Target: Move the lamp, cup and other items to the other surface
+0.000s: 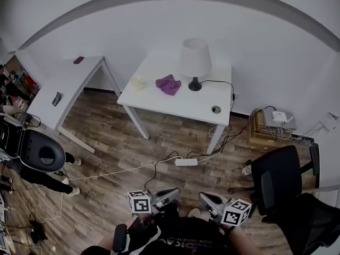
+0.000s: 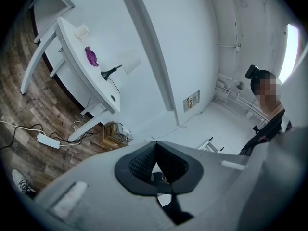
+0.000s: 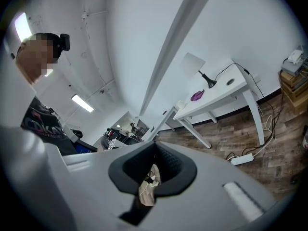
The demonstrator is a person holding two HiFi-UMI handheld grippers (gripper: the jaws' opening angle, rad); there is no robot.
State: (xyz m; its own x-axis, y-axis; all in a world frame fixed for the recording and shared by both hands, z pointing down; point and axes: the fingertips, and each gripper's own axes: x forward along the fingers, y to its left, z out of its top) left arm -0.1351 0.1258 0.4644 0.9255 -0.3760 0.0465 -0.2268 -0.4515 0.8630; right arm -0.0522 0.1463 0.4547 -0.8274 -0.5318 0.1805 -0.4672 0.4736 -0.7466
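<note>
Nothing has been picked up yet, so the step in hand looks like the approach. The person stands well back from the white counter [image 1: 175,108], which lies at 12 o'clock in the head view. The left claw [image 1: 169,195] and the right claw [image 1: 208,198] are both held low and close to the body.

In its own view, the left claw [image 2: 155,150] has its jaws pressed together with nothing between them. The right claw [image 3: 155,150] is likewise closed and empty.

All the task's things sit on that counter. The lamp [image 1: 195,62] stands upright toward the counter's 1 o'clock corner, with its cord running off to the right. The purple cloth [image 1: 168,84] lies just beside the lamp's base, at its 9 o'clock. The cup [image 1: 138,83] is further left, near the 9 o'clock edge.

The second counter [image 1: 64,86], at 10 o'clock, is probably the destination. It already carries two small dark things.

The next move calls for walking up to the counter past the power strip [image 1: 186,162] and its cables on the floor. One claw then has to be opened and lined up on a first item, likely the lamp's thin stem.
</note>
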